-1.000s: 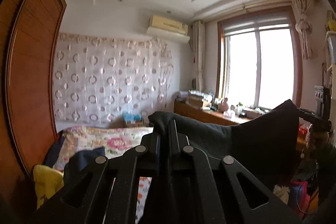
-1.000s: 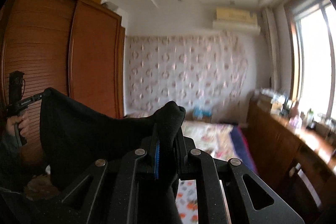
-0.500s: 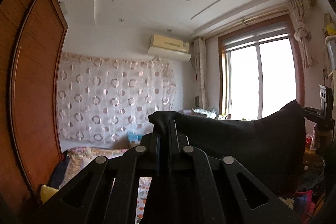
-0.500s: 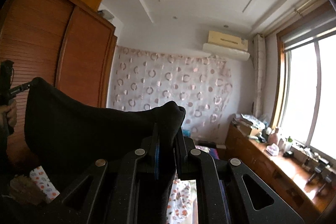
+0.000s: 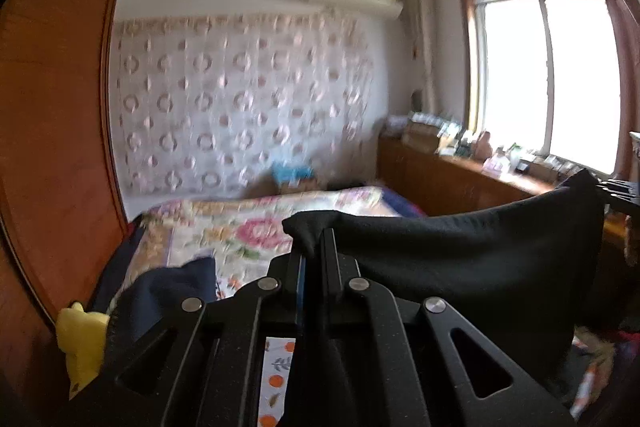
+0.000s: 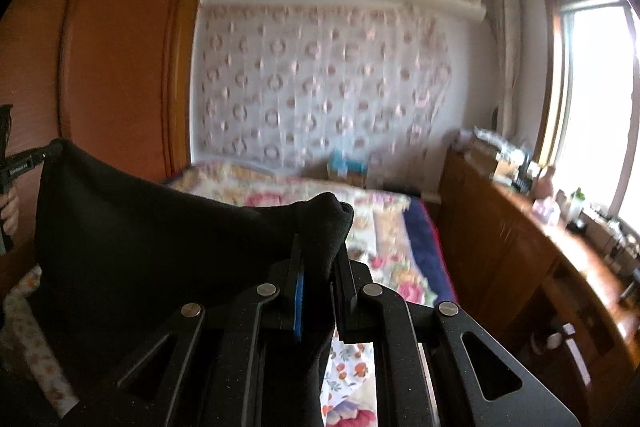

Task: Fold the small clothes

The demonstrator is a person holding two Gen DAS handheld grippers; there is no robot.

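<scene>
A black garment [image 5: 472, 259] hangs stretched in the air between both grippers, above the flowered bed [image 5: 256, 227]. My left gripper [image 5: 314, 247] is shut on one top corner of it; the cloth bunches over the fingertips. In the right wrist view the same black garment [image 6: 140, 235] sags to the left, and my right gripper [image 6: 320, 251] is shut on its other top corner. Each view shows the other gripper at the far corner: the right gripper [image 5: 616, 189] at the frame's right edge, the left gripper [image 6: 24, 163] with a hand at the left edge.
A dark blue garment [image 5: 172, 291] and a yellow cloth [image 5: 80, 339] lie at the bed's left side by the wooden wardrobe [image 5: 52, 131]. A cluttered wooden counter [image 6: 532, 227] runs under the window [image 5: 548, 79] on the right. A patterned curtain [image 5: 240, 99] covers the far wall.
Both views have tipped down from the ceiling toward the bed. The black garment stays stretched between both shut grippers and has come lower over the bed.
</scene>
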